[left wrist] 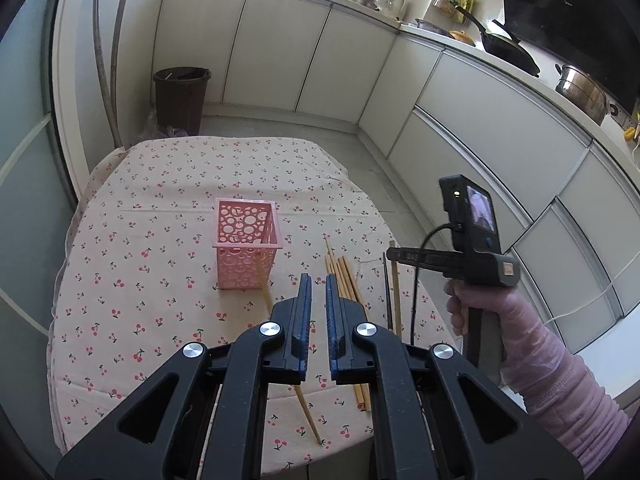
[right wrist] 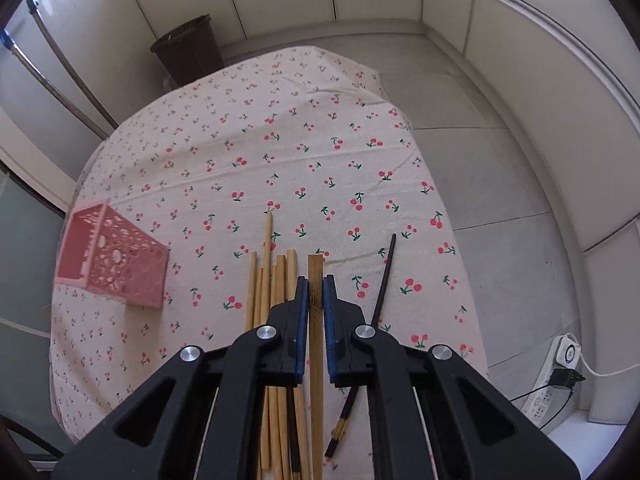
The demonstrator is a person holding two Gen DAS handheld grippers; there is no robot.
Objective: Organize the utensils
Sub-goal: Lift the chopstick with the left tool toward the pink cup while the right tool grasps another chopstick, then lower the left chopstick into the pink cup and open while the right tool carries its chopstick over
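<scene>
A pink perforated holder [left wrist: 246, 242] stands on the cherry-print tablecloth [left wrist: 160, 200]; it also shows in the right wrist view [right wrist: 116, 258]. One chopstick [left wrist: 265, 280] leans in it. Several bamboo chopsticks [right wrist: 276, 280] lie in a bunch to its right, with a black chopstick [right wrist: 384, 276] further right. My right gripper [right wrist: 316, 286] is low over the bunch, its pads [right wrist: 303, 300] closed against a flat bamboo chopstick [right wrist: 315, 276]. My left gripper [left wrist: 319, 286] is slightly open and empty, above the table just left of the bunch [left wrist: 344, 276].
A loose chopstick [left wrist: 308, 414] lies near the table's front edge. A dark waste bin [left wrist: 182, 98] stands on the floor beyond the table. White cabinets run along the back and right. A power strip [right wrist: 560, 368] with cables lies on the floor at the right.
</scene>
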